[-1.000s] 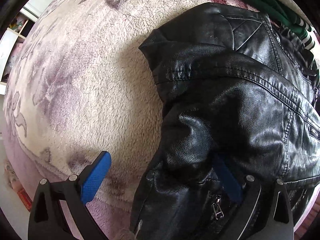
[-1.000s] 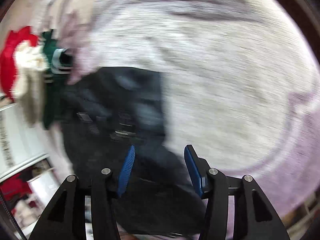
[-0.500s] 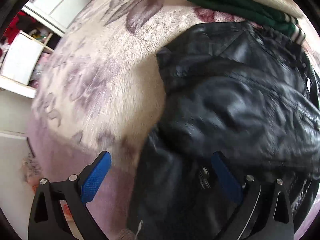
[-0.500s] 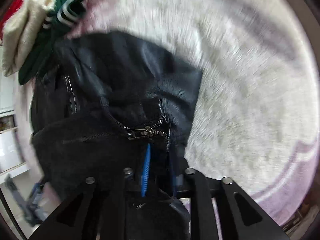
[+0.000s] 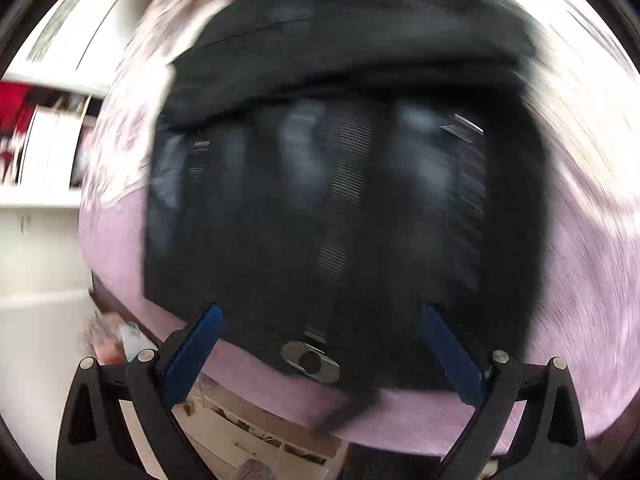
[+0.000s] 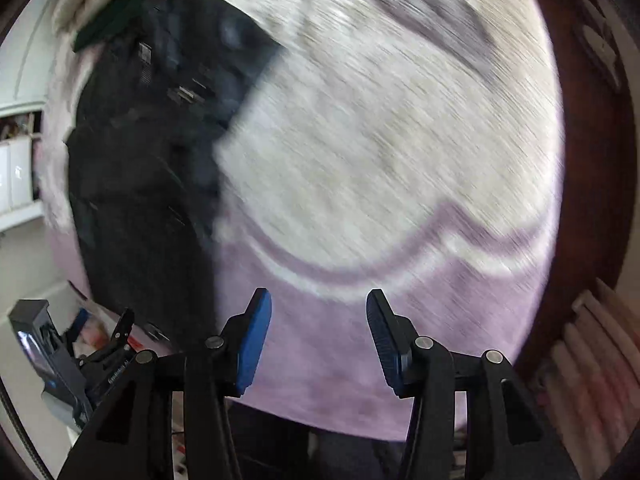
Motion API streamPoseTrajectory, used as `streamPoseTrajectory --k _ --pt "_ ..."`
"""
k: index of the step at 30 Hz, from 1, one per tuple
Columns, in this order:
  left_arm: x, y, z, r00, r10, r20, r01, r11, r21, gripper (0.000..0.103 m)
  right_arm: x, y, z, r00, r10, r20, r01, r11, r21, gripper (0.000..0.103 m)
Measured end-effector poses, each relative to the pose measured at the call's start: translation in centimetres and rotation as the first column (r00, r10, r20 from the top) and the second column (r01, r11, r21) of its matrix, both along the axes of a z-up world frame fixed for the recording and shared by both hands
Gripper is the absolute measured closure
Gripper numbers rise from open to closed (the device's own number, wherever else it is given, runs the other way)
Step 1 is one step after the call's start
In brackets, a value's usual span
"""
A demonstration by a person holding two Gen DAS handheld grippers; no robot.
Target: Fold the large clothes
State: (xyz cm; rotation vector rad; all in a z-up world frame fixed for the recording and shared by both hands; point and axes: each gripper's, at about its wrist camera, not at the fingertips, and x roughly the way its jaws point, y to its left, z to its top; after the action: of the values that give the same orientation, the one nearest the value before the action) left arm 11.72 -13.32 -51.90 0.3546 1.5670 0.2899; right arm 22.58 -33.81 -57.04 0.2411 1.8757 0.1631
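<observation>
I judge the fold nearly done: the black leather jacket (image 5: pixel 340 184) lies as a compact, roughly squared bundle on the fleece blanket (image 6: pixel 400 140), its near hem close to the blanket's lilac border. Blur hides whether the sleeves are tucked, so squaring and smoothing may remain. Its long axis seems to run from that border away toward the green garment (image 6: pixel 116 12) touching its far end; I cannot tell where the collar points. My left gripper (image 5: pixel 320 354) hovers wide open, empty. My right gripper (image 6: pixel 318 340), beside the jacket, is open too, holding nothing.
</observation>
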Motion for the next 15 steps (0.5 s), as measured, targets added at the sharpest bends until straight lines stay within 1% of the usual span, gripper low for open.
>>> streamPoseTrajectory --k 1,3,4,6,8,9,11,12,14,15 --pt "-0.7 -1.7 -0.5 0.999 -0.036 -0.004 0.036 0.999 0.018 0.000 -0.7 -1.3 -0.3 1.000 -0.011 -0.011 0.011 1.000 -0.011 0.051" --pt "-1.9 -5.1 -1.8 0.995 -0.103 -0.013 0.104 0.993 0.062 0.000 -1.6 -5.5 -1.0 0.997 -0.064 -0.047 0.063 0.998 -0.022 0.051" --pt "-2.5 -6.7 -2.7 0.991 -0.131 -0.020 0.132 0.986 0.103 0.000 -1.8 -6.9 -1.5 0.993 -0.100 -0.059 0.098 0.995 -0.034 0.051" --pt "-3.4 -8.9 -4.9 0.986 -0.152 -0.062 0.159 0.978 0.137 0.000 -1.6 -9.2 -2.2 0.987 -0.146 -0.073 0.142 0.988 -0.060 0.051" --pt "-3.2 -9.6 -6.3 0.988 -0.116 -0.100 0.129 0.982 0.136 0.000 -0.9 -10.8 -2.6 0.981 -0.182 -0.074 0.177 0.982 -0.067 0.051" --pt "-3.1 -9.4 -6.3 0.990 -0.100 -0.100 0.112 0.986 0.121 0.000 -0.4 -11.4 -2.8 0.980 -0.187 -0.073 0.182 0.981 -0.071 0.051" --pt "-2.9 -9.9 -7.1 0.989 -0.099 -0.108 0.113 0.984 0.136 0.000 0.9 -11.9 -2.9 0.982 -0.179 -0.066 0.175 0.982 -0.068 0.051" --pt "-2.5 -9.5 -7.6 0.989 -0.098 -0.109 0.113 0.983 0.144 0.000 2.2 -11.4 -3.1 0.984 -0.169 -0.060 0.166 0.985 -0.055 0.051" --pt "-1.9 -8.6 -7.9 0.993 -0.063 -0.101 0.075 0.990 0.121 0.000 4.5 -10.5 -3.3 0.991 -0.130 -0.032 0.130 0.991 -0.003 0.051" --pt "-1.5 -8.0 -7.7 0.995 -0.038 -0.091 0.046 0.994 0.098 0.000 5.7 -9.7 -3.5 0.993 -0.116 -0.022 0.117 0.992 0.051 0.051"
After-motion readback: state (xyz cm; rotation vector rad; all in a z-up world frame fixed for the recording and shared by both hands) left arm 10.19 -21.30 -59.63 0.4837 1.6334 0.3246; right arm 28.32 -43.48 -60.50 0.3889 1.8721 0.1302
